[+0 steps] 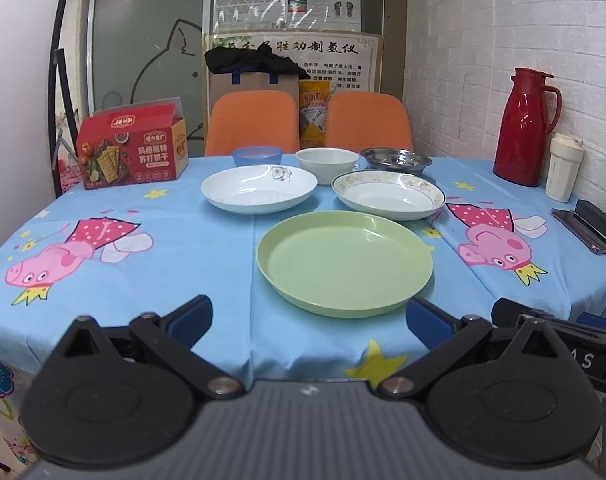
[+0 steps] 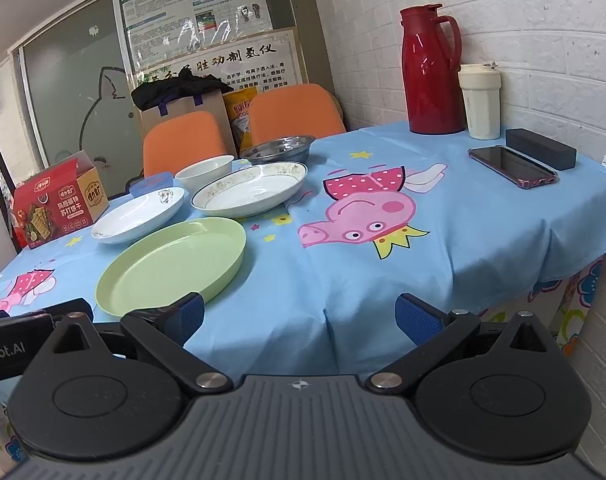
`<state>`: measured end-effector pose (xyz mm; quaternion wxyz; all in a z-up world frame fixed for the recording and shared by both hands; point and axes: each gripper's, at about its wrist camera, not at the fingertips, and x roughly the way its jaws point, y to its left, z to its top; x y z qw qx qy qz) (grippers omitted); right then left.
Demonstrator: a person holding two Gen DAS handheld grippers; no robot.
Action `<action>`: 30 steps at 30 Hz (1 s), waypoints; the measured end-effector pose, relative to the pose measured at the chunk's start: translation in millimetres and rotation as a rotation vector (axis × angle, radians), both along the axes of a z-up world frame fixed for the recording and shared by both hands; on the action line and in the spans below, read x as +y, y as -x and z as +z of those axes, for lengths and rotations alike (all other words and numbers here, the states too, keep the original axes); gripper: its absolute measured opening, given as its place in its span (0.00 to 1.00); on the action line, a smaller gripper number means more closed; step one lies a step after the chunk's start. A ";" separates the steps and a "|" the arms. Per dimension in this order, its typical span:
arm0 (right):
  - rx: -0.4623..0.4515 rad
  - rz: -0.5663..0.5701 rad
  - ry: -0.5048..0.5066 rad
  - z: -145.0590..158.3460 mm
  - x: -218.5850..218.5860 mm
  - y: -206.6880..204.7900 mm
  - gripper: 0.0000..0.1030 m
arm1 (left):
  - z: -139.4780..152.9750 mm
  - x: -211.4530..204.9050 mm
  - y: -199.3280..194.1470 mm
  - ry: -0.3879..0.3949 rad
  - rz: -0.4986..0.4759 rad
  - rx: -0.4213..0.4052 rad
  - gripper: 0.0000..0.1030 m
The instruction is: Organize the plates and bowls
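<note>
Your left gripper and right gripper both gape wide, holding nothing, short of the green plate; white plates, bowls beyond.

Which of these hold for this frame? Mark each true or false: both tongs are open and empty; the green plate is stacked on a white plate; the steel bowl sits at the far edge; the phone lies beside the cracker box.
1. Both tongs, left and right, are open and empty. True.
2. The green plate is stacked on a white plate. False: it lies alone on the tablecloth, nearest the camera.
3. The steel bowl sits at the far edge. True.
4. The phone lies beside the cracker box. False: it lies beside the black case.
</note>
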<state>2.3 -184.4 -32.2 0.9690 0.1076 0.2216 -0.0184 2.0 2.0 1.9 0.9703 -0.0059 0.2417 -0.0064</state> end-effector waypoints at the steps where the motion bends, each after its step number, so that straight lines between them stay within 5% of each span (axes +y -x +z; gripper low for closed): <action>1: 0.001 0.000 0.000 -0.3 0.0 0.0 1.00 | 0.1 0.1 0.2 0.001 -0.002 -0.001 1.00; 30: 0.011 0.008 -0.004 -2.7 3.2 -0.2 1.00 | -0.9 -0.9 2.8 -0.013 0.003 -0.015 1.00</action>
